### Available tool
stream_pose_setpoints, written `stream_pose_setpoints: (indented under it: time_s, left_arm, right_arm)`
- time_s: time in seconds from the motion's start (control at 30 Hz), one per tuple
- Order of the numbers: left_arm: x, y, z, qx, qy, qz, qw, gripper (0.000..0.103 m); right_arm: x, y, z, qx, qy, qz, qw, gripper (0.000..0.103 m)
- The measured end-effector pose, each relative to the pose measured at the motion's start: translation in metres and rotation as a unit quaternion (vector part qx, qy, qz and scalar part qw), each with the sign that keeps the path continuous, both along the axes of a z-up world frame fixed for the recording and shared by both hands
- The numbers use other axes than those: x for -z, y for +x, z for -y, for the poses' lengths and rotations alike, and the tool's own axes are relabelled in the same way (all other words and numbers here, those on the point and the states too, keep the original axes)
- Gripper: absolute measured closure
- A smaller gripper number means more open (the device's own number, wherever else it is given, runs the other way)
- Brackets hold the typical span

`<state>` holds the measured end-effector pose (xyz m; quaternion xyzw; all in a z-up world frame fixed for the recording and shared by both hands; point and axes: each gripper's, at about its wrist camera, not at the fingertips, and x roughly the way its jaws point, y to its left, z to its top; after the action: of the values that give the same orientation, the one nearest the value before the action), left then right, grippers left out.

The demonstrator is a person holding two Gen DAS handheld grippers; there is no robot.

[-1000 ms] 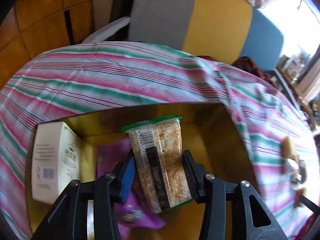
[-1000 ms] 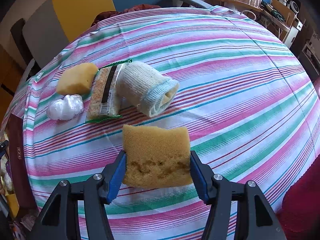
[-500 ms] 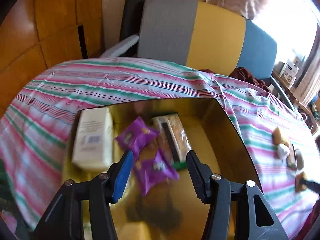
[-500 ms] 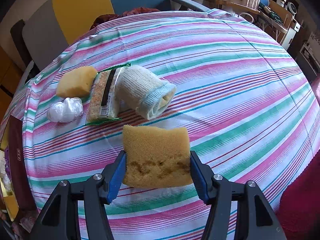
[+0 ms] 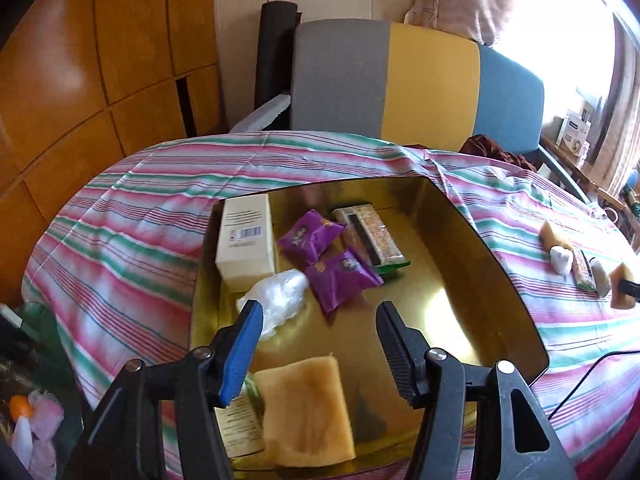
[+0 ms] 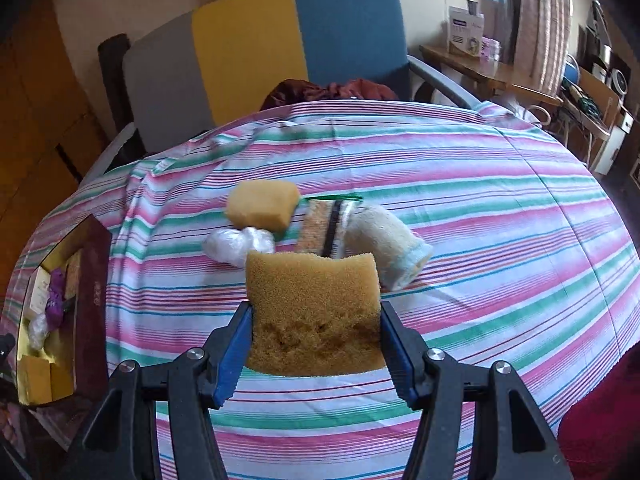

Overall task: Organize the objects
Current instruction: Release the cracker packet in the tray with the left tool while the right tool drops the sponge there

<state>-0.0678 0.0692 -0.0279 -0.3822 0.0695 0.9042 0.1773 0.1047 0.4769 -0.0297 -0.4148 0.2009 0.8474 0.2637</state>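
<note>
My left gripper (image 5: 318,326) hangs above the gold-lined box (image 5: 452,216), its jaws opening with nothing between them. Inside the box lie a cracker pack (image 5: 372,236), two purple packets (image 5: 310,236), a cream carton (image 5: 246,240), a clear plastic wad (image 5: 278,300) and a yellow sponge (image 5: 304,404). My right gripper (image 6: 314,334) is shut on a yellow sponge (image 6: 314,304), held above the striped cloth. Beyond it lie another sponge (image 6: 262,204), a plastic wad (image 6: 236,244), a cracker pack (image 6: 324,224) and a rolled sock (image 6: 384,240).
The striped tablecloth (image 6: 480,208) covers the whole table. A grey, yellow and blue chair (image 6: 256,44) stands behind it with dark red cloth (image 6: 328,90) on the seat. The box (image 6: 94,292) sits at the table's left edge in the right wrist view. Shelves and a side table (image 6: 480,68) stand at right.
My left gripper let go of the cracker pack into the box, opened, and pulled up and back. My right gripper lifted the sponge higher off the cloth, still gripping it.
</note>
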Motion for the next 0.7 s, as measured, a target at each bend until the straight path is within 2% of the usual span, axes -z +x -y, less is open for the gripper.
stream_pose_setpoints:
  time_s: [0.2, 0.47, 0.57, 0.7]
  left_arm:
    - [0.006, 0.001, 0.015, -0.01, 0.007, 0.011, 0.9999, 0.043]
    - [0.015, -0.002, 0.035, -0.025, 0.01, 0.022, 0.9994, 0.041]
    - [0.016, -0.004, 0.045, -0.034, 0.016, 0.027, 0.9989, 0.04]
    - [0.017, -0.006, 0.056, -0.046, 0.024, 0.031, 0.9982, 0.039]
  right_arm:
    - [-0.02, -0.053, 0.069, -0.107, 0.003, -0.007, 0.994, 0.042]
    - [-0.021, -0.13, 0.168, -0.239, -0.004, -0.001, 0.971, 0.042]
    - [-0.022, -0.159, 0.19, -0.263, 0.006, -0.001, 0.965, 0.041]
    - [-0.014, -0.202, 0.201, -0.266, 0.024, 0.009, 0.964, 0.039]
